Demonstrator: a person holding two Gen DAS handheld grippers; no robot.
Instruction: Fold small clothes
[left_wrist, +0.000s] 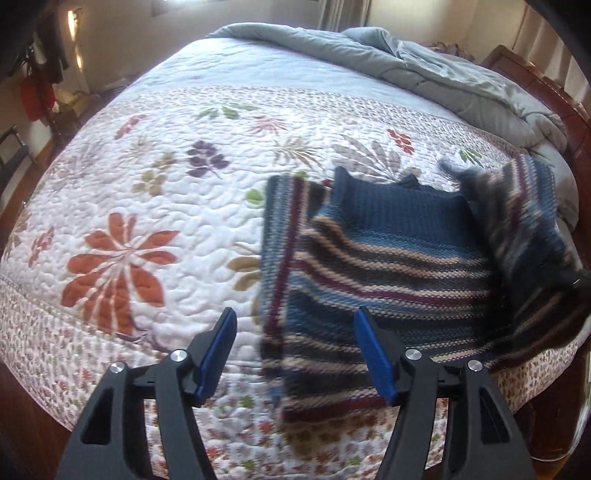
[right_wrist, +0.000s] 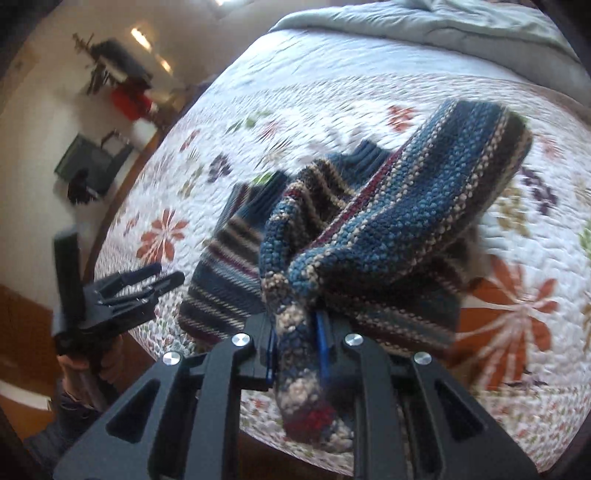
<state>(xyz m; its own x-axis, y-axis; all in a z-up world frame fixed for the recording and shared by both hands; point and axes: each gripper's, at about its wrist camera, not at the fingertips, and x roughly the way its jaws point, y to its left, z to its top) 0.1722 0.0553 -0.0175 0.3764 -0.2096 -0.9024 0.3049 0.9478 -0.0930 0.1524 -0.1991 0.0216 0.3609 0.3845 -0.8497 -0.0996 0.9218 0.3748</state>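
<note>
A small knitted sweater (left_wrist: 388, 258) with blue, maroon and beige stripes lies near the front right edge of the bed, its blue ribbed hem towards the far side. One sleeve (left_wrist: 280, 258) is folded in along its left side. My left gripper (left_wrist: 295, 317) hovers above that near left part, open, with nothing pressed between its blue pads (left_wrist: 218, 350). My right gripper (right_wrist: 295, 325) is shut on a bunched part of the sweater (right_wrist: 388, 206) and holds its right side lifted off the quilt. In the right wrist view the left gripper (right_wrist: 147, 280) shows at the left.
The bed is covered by a white quilt (left_wrist: 147, 203) with floral print. A crumpled grey duvet (left_wrist: 424, 74) lies at its far end. A wooden bed frame (left_wrist: 554, 85) runs along the right. A hand (right_wrist: 74, 365) holds the left tool. Furniture and hanging clothes (right_wrist: 129, 99) stand by the wall.
</note>
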